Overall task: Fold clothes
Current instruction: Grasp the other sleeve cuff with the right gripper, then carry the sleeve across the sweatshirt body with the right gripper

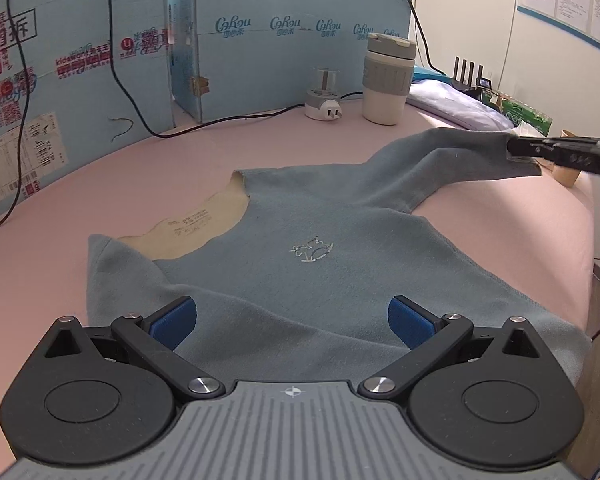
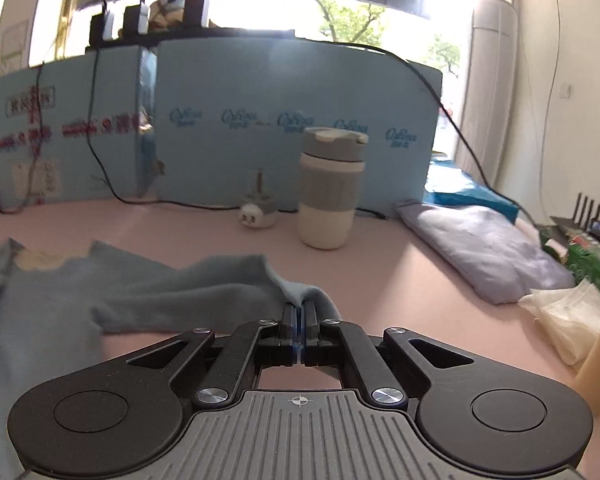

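pink bench [image 1: 100,184] fills mid frame; blue printed boards [image 1: 284,60] along back, bright window upper centre in right wrist view. lidded cup [image 1: 387,80] upper right, contents unseen. blue-grey sweater [image 1: 300,280] flat at centre. left tongs [image 1: 292,324] wide open, empty, over hem. right tongs [image 2: 299,312] clamped on sleeve [image 2: 236,280].

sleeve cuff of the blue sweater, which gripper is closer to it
Right. The right gripper is shut on the sleeve cuff, lifting it off the pink table. The left gripper hangs open over the blue sweater's body, well away from that cuff.
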The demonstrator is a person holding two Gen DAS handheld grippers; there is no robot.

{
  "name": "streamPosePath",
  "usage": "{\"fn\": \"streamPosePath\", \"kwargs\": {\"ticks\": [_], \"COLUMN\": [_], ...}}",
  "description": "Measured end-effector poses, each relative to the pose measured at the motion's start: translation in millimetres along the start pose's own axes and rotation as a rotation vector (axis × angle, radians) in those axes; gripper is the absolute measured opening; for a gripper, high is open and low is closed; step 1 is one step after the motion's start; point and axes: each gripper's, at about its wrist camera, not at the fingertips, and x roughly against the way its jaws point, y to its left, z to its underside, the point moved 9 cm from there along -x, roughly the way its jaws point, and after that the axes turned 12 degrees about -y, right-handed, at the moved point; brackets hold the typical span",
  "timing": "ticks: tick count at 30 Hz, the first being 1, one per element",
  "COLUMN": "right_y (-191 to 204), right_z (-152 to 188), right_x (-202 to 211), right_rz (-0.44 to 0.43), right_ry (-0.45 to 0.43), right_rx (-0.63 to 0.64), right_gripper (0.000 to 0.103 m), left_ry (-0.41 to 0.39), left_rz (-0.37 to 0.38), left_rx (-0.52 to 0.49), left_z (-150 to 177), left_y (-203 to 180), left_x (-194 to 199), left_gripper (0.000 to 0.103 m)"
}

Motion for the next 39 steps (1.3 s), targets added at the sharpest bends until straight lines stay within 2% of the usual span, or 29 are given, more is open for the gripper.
{"fn": "streamPosePath", "kwargs": {"ticks": [5, 9, 12, 18, 23, 25, 30, 33, 37, 39], "right_y": [46, 91, 130, 214, 263, 275, 272, 248, 194, 164], "right_z": [-31, -52, -64, -62, -30, -20, -12, -17, -19, -16], "right_x": [20, 26, 28, 28, 19, 18, 24, 27, 22, 15], "right_rz": [-0.277, -0.462, -0.584, -0.737, -0.791, -0.807, -0.811, -0.751, -0.586, -0.492], "right_ry": [0.007, 0.018, 0.034, 0.105, 0.222, 0.246, 0.275, 0.241, 0.189, 0.179], "right_rx": [-0.209, -0.323, -0.353, -0.298, -0.259, -0.252, -0.275, -0.281, -0.289, -0.305], "right_gripper": [0.001, 0.001, 0.001, 0.002, 0.002, 0.008, 0.011, 0.016, 0.018, 0.029], "left_ry": [-0.014, -0.032, -0.045, -0.061, -0.078, -0.077, -0.079, -0.084, -0.085, -0.085], "left_rz": [-0.017, -0.030, -0.045, -0.082, -0.115, -0.126, -0.146, -0.130, -0.085, -0.062], "left_rx": [0.030, 0.066, 0.080, 0.111, 0.152, 0.166, 0.204, 0.215, 0.227, 0.233], "left_z": [7, 12, 17, 27, 37, 41, 46, 43, 38, 35], "left_y": [14, 29, 39, 63, 82, 89, 103, 101, 90, 85], "left_x": [16, 31, 43, 67, 86, 90, 93, 91, 84, 80], "left_gripper": [0.103, 0.103, 0.103, 0.103, 0.103, 0.103, 0.103, 0.103, 0.103, 0.103]}}
